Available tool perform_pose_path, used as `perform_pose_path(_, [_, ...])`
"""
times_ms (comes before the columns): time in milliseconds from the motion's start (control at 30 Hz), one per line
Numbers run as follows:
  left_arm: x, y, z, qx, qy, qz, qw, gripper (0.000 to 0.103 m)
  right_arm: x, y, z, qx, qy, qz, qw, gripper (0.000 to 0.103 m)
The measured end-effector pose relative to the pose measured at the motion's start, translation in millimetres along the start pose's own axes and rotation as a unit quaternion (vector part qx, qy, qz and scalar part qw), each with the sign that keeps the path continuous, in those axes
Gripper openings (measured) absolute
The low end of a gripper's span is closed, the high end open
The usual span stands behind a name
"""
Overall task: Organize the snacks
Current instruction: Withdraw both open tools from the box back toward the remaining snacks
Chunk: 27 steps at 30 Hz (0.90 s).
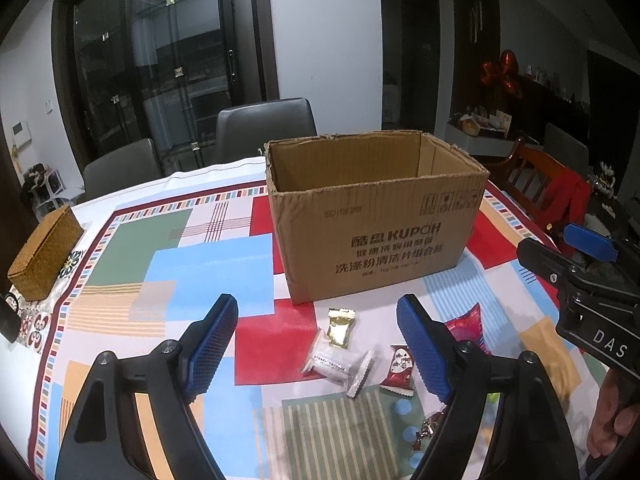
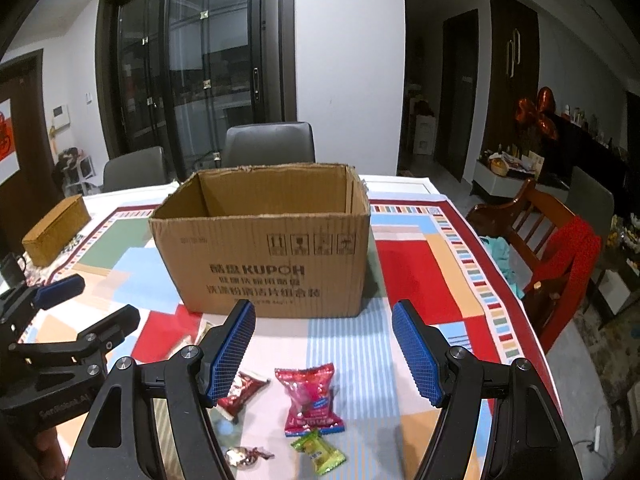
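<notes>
An open brown cardboard box (image 1: 372, 220) stands on the patterned tablecloth; it also shows in the right wrist view (image 2: 264, 248). Small snack packets lie in front of it: a gold one (image 1: 340, 327), a white one (image 1: 340, 366), a dark red one (image 1: 398, 370), a pink-red one (image 2: 310, 398), a green one (image 2: 318, 452) and a small foil candy (image 2: 246, 456). My left gripper (image 1: 316, 344) is open above the white and gold packets. My right gripper (image 2: 324, 348) is open above the pink-red packet. Both are empty.
A woven straw box (image 1: 44, 254) sits at the table's left edge. Grey chairs (image 1: 266, 122) stand behind the table; a wooden chair with red cloth (image 2: 560, 248) is on the right. The right gripper (image 1: 580, 272) reaches in beside the left one.
</notes>
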State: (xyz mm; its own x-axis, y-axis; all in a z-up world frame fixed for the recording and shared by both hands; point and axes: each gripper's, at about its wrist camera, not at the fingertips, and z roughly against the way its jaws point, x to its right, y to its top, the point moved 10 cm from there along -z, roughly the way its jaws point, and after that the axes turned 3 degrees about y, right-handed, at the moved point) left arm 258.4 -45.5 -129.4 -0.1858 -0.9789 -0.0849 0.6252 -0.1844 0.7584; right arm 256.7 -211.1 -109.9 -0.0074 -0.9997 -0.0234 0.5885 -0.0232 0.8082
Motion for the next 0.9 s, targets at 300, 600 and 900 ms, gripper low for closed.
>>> perform_pose_path(300, [3.4,-16.8,-8.7,-0.014,-0.008,-0.003,0.9999,0.082,-3.2,-16.7,-8.7,-0.017,0.001,0.0,1.0,0.072])
perform_pose_path(600, [8.7,-30.2,-21.0,-0.028,-0.014,-0.011,0.9995,0.082,-2.2,-30.4,-17.2,-0.031,0.0,-0.005,1.0,0.072])
perform_pose_path(900, [13.8,-47.4,-38.1,-0.042,-0.024,-0.018,0.9987,0.082,-3.4,-49.7,-29.8,-0.053,-0.002,-0.003,0.999,0.072])
